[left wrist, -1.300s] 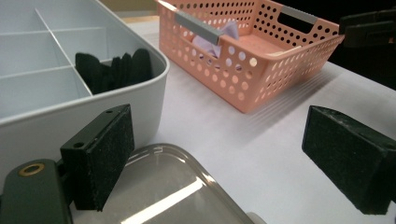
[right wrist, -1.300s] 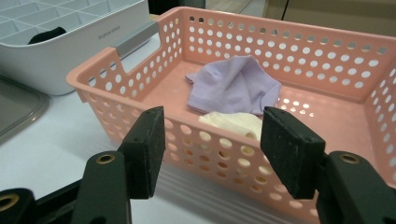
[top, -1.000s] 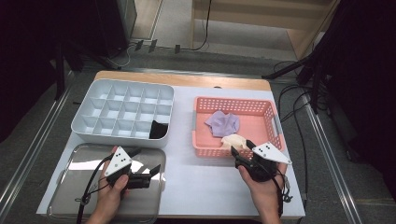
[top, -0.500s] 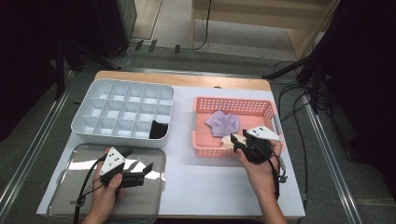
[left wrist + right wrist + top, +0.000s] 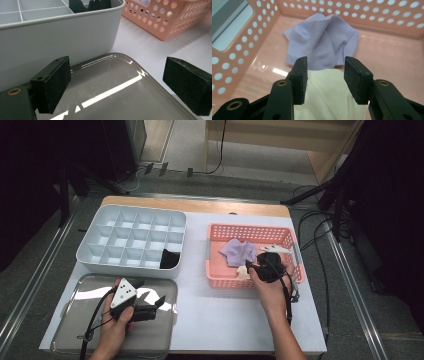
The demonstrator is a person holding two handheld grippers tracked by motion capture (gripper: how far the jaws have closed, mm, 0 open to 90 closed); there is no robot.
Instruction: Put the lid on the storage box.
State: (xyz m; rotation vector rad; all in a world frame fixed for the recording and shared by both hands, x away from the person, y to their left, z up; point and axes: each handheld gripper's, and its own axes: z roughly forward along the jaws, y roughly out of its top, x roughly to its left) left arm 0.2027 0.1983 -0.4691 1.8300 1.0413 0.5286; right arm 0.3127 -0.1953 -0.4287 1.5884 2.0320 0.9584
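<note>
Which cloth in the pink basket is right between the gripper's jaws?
The cream cloth. It lies between the right gripper's jaws, while the purple cloth sits farther back.

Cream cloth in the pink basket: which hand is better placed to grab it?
Right. The right tool is inside the pink basket, its jaws just closing astride the cream cloth. The left tool hovers open over the metal tray, away from the basket.
</note>
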